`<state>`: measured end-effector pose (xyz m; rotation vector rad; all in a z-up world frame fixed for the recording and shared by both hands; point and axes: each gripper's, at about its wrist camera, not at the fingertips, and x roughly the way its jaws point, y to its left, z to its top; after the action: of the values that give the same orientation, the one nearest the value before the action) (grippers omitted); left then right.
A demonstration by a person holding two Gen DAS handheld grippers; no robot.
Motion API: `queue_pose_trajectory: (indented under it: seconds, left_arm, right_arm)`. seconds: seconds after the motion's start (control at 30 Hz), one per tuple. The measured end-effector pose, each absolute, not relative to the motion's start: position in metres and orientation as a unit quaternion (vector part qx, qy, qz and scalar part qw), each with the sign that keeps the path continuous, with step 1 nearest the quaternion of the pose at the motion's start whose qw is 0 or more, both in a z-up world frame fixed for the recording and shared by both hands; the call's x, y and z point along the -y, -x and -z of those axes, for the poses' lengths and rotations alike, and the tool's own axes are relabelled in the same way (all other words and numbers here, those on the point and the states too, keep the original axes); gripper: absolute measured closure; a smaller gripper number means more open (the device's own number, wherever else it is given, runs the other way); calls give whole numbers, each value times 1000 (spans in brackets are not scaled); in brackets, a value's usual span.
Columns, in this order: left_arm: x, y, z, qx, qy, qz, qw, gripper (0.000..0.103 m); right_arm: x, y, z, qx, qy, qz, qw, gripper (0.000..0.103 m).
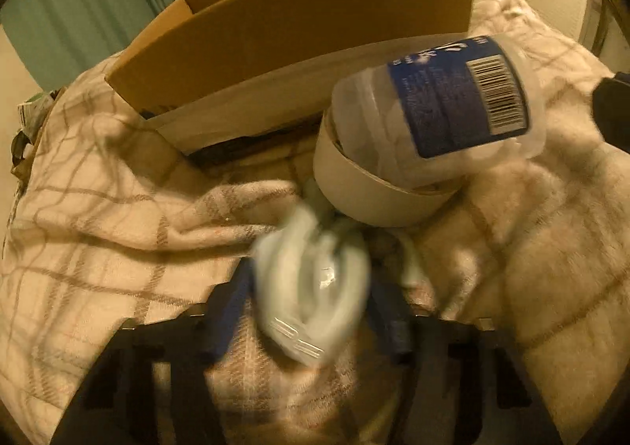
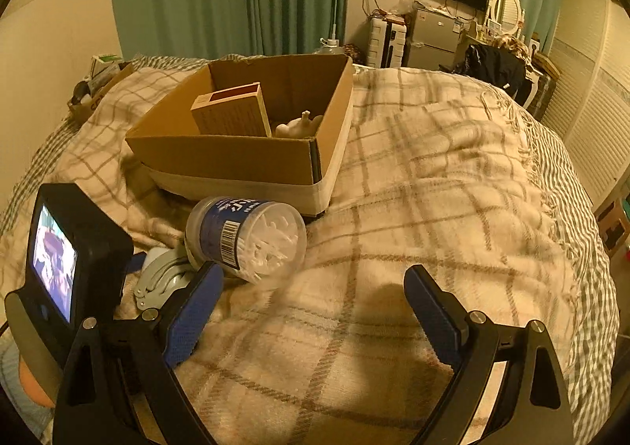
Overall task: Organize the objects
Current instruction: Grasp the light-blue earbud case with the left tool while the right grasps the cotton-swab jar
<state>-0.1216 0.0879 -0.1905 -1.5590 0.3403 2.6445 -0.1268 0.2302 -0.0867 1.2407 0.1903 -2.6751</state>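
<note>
Pale grey-green clip-like gadget (image 1: 311,283) blurred, on blanket (image 1: 98,248) of bed, between blue pads of left claw (image 1: 311,311); contact with pads unclear, cannot tell if gripped. Tape roll (image 1: 366,185) just beyond it. Clear tub (image 2: 246,238) with blue label lying on side, leaning on roll. Cardboard box (image 2: 236,157) behind, smaller carton (image 2: 232,110) inside. Right claw (image 2: 311,311) spread wide over bare blanket, nothing between pads.
</note>
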Motion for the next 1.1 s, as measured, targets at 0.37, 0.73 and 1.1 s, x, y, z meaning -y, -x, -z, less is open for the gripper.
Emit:
queue_pose_trajectory:
  seconds: [0.37, 0.73, 1.1]
  left_arm:
    - [-53, 83, 143, -28, 487, -872, 48, 51]
    - [-38, 86, 138, -18, 480, -875, 60, 51]
    - [-5, 83, 102, 2, 443, -896, 26, 51]
  right_arm:
    - [-233, 121, 83, -60, -414, 904, 86, 10]
    - [-225, 123, 85, -83, -420, 900, 80, 10]
    - [-204, 114, 77, -94, -423, 894, 110, 10]
